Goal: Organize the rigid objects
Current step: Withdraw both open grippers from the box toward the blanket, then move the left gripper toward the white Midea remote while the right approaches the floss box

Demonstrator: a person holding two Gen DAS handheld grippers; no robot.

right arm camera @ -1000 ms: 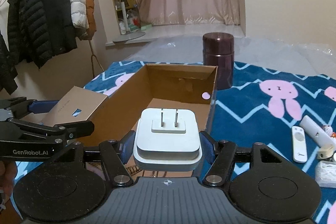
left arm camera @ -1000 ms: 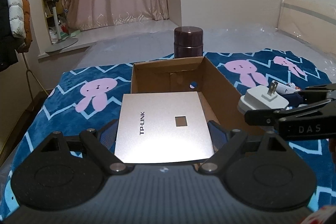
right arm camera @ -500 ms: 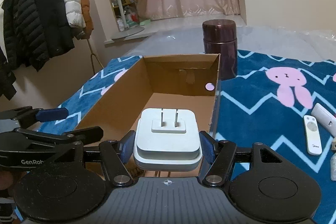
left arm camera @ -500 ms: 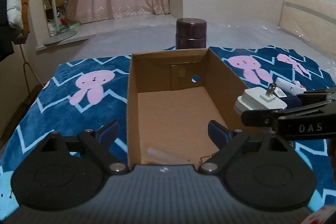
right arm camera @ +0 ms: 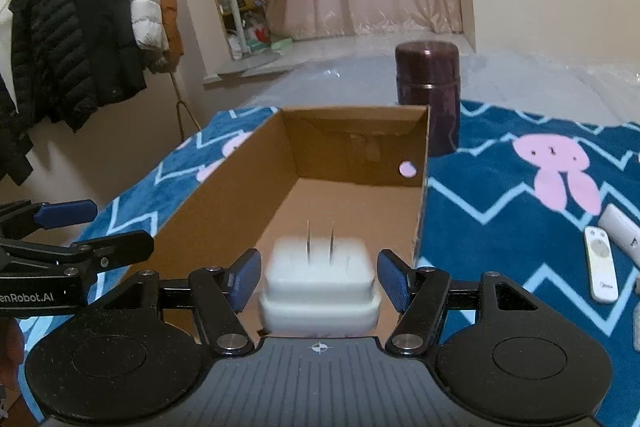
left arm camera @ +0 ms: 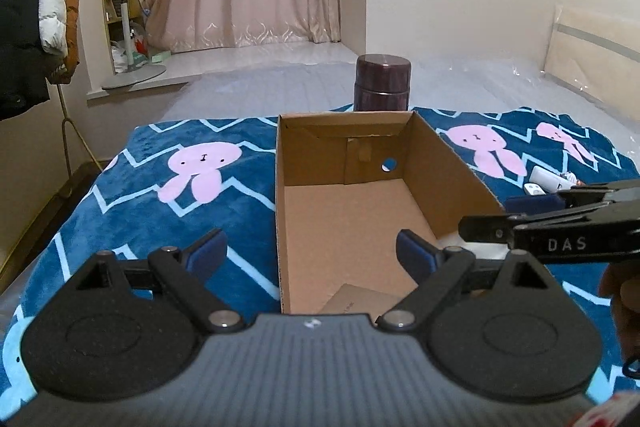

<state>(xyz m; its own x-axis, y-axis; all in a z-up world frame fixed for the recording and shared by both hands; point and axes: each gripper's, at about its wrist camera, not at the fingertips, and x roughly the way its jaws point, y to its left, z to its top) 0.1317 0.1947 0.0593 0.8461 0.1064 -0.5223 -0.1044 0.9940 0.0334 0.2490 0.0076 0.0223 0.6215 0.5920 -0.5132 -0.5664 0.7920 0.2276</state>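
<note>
Left gripper [left arm camera: 308,247] is hanging over the near end of the cardboard box [left arm camera: 448,163], jaws standing wide apart, nothing between the blue pads [left arm camera: 208,251]. One pad is sitting over the blanket [left arm camera: 132,195] outside the box's left wall, the other inside the box. A pale flat TP-Link box [left arm camera: 352,301] is lying on the box floor at the near end, mostly hidden by the gripper body.

The cardboard box is sitting open on the blanket, its far wall just in front of a dark brown canister [right arm camera: 428,95].

Right gripper [right arm camera: 319,277] is pointing into the box along its right wall, jaws opening. The white plug adapter [right arm camera: 320,279] is lying between the pads, streaked with motion blur, prongs up; a gap is showing on both sides, so the pads are not pressing it.

Toward the blanket's right edge, a white remote [right arm camera: 600,267] is resting, other small white items beside it.
</note>
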